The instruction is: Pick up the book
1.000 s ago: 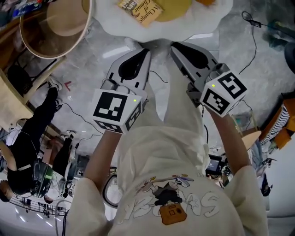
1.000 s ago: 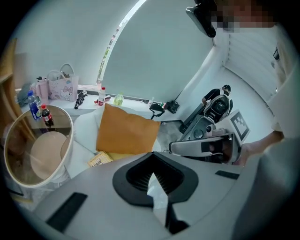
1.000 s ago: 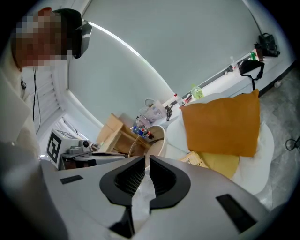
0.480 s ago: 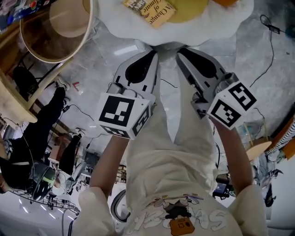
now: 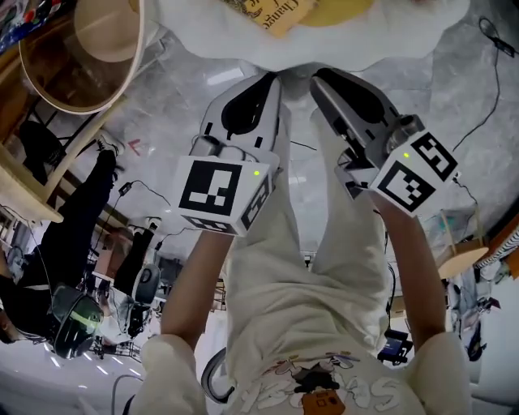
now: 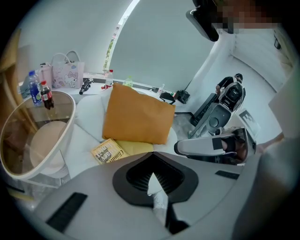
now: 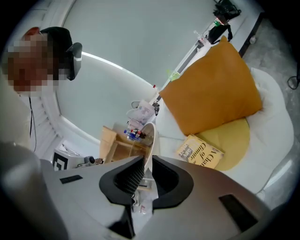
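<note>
Both claws, left gripper (image 5: 265, 87) and right gripper (image 5: 326, 85), are clenched and empty, having dropped lower toward the book (image 5: 277, 11), which lies untouched on a yellow cushion (image 5: 345, 10) ahead; the pickup seems not yet begun.

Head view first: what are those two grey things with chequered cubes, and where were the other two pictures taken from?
There is no robot here. A person wears a camera on the head, looking down at their own arms. The hands carry the left hand-held gripper and the right hand-held gripper, which are grey two-jaw tongs. The black-and-white marker cube is part of each one. The other two pictures come from a small camera riding on each gripper, looking along its jaws. Both pairs of jaws are together and hold nothing. Ahead lies a thin yellow book with dark print on a round yellow cushion. The cushion sits on a white padded seat, with a square orange pillow propped behind. The book is not yet touched.
</note>
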`<state>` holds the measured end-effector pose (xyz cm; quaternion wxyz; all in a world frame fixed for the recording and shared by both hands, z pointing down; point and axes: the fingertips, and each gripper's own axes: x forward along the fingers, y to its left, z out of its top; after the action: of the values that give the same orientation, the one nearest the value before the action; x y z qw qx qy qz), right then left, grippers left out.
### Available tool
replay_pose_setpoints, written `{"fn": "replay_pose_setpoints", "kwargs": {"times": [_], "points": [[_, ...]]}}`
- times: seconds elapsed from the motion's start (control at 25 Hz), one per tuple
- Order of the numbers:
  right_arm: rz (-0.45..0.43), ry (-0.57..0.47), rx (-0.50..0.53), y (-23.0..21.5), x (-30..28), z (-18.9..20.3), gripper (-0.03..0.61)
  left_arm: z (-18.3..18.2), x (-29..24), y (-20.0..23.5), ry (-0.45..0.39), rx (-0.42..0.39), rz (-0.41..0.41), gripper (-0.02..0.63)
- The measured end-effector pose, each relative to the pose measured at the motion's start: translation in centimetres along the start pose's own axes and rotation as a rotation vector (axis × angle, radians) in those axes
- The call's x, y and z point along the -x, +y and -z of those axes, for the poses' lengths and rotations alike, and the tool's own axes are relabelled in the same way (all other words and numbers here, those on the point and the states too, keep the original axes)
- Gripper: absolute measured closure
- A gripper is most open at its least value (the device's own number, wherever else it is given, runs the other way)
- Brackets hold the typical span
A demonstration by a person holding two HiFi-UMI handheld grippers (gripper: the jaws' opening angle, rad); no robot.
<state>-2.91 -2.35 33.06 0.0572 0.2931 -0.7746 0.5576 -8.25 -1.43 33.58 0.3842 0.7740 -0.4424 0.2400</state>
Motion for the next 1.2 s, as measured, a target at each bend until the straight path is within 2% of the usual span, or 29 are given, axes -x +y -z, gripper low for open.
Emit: {"fn": "replay_pose_setpoints", "kwargs": {"times": [0.44, 0.68, 1.04, 1.2], "points": [[0.015, -0.014, -0.079, -7.3, -3.1, 3.6, 0.521, 4.2, -5.3, 2.7, 0.024, 0.004, -0.023, 0.607], [0.028, 0.003, -0.098, -10.7, -4.2, 5.3, 0.485, 7.1, -8.2, 3.7, 0.069, 0.013, -0.016, 0.607], [0.016, 0.002, -0.137, -14.3, -6.7, 7.1, 0.457, 10.5, -11.3, 5.1, 0.087, 0.023, -0.035, 0.607], [0.005, 0.002, -0.186, -16.3, -7.8, 8.1, 0.418, 11.3, -12.4, 5.7, 0.083, 0.029, -0.053, 0.607]]}}
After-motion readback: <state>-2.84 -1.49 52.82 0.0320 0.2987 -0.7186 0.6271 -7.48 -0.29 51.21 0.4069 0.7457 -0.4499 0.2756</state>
